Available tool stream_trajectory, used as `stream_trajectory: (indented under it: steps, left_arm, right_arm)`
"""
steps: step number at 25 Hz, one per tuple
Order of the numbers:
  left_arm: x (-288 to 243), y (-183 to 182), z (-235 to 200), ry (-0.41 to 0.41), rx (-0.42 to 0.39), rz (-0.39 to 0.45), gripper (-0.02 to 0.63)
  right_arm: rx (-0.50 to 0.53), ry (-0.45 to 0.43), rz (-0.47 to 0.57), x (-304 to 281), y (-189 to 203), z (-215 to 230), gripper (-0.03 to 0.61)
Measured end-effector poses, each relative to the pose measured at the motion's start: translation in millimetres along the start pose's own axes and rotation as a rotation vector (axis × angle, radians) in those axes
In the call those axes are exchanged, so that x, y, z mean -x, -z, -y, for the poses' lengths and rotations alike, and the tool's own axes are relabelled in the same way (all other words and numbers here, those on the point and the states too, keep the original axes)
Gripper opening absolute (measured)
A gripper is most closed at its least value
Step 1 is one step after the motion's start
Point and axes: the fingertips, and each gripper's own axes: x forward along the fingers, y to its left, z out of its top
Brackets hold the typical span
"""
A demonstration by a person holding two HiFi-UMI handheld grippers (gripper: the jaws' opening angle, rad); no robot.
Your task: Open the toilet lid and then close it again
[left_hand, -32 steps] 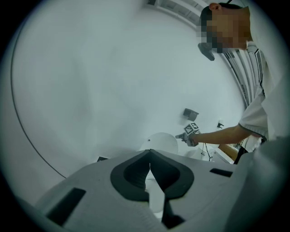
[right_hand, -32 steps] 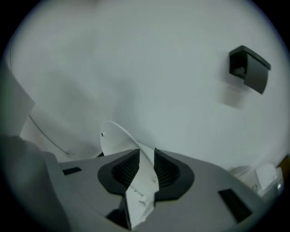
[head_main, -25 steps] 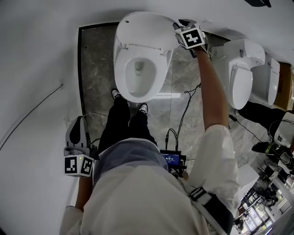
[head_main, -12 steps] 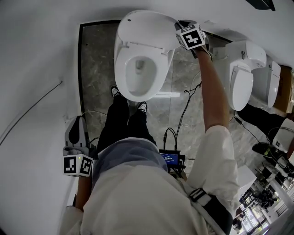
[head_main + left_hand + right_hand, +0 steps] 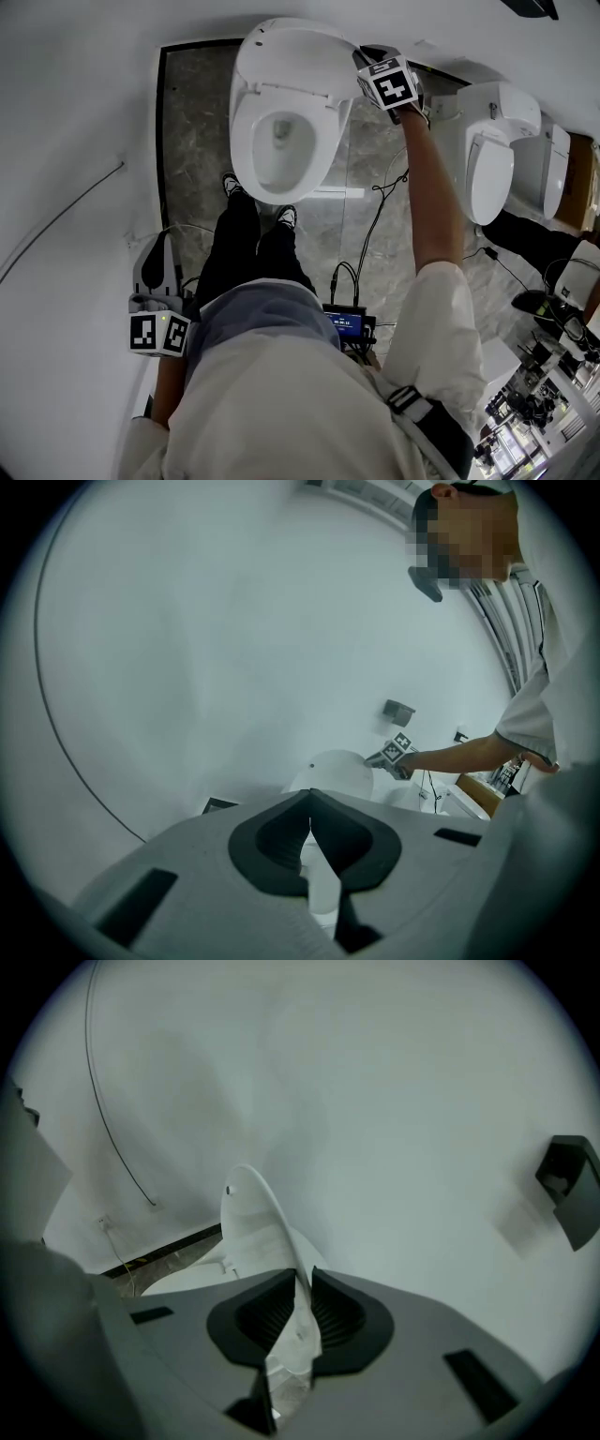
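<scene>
The jaws of the right gripper (image 5: 302, 1290) have just been closing. Now they pinch the thin side edge of the toilet lid (image 5: 295, 56). The lid stands up at the back of the bowl (image 5: 278, 141), so opening looks done. Closing it is left. The left gripper (image 5: 310, 803) is squeezed together, holding nothing.

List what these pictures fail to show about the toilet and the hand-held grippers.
- Head view: the marker cube hides the jaws of the right hand-held gripper, which have just been closing on the toilet lid.
- Left gripper view: the left hand-held gripper blocks most of the bowl.
- Head view: the floor device's screen is too small to read.
</scene>
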Motion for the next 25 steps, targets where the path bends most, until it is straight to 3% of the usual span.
stream_trajectory:
  steps: [25]
  left_arm:
    - [1, 20, 44, 0.055, -0.006, -0.006, 0.008]
  right_arm:
    - [-0.059, -0.042, 0.126, 36, 19, -47, 0.054]
